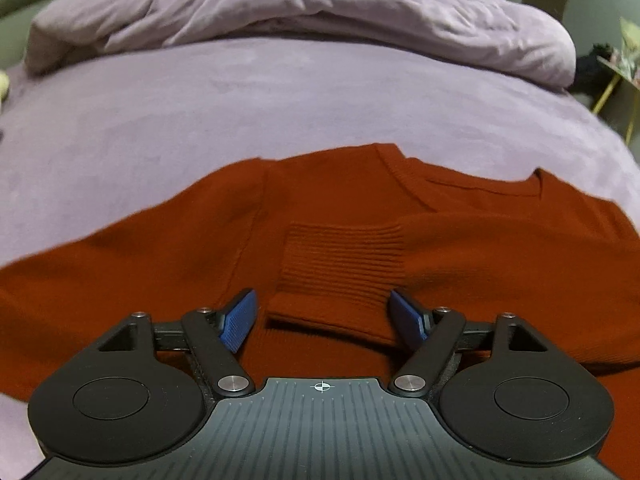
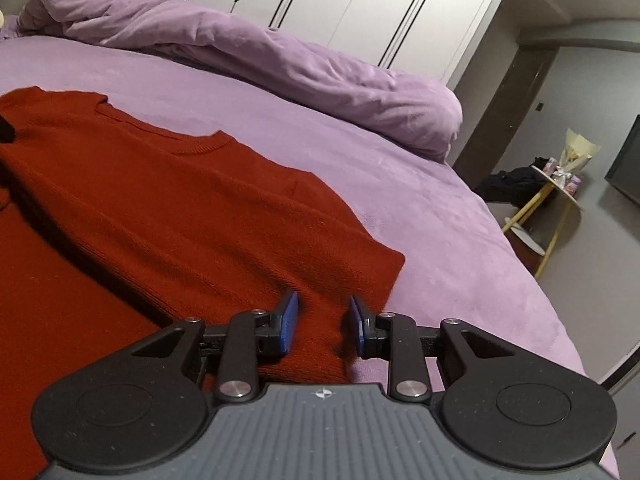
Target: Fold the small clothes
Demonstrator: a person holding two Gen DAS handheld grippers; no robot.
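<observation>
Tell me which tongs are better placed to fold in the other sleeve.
Probably the left tongs: open above the sweater, whose unfolded sleeve stretches to their left. The right tongs sit at the already folded side.

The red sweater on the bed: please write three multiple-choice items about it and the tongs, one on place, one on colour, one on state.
1. Where does the ribbed cuff lie?
A. on the sweater's body
B. on the duvet
C. on the floor

2. What colour are the tongs' pads?
A. green
B. blue
C. white

3. How are the left tongs?
A. shut on the cuff
B. open
C. shut on the bedsheet

Answers:
1 A: the ribbed cuff rests across the sweater.
2 B: the pads are blue.
3 B: the left tongs are spread, gripping nothing.
</observation>
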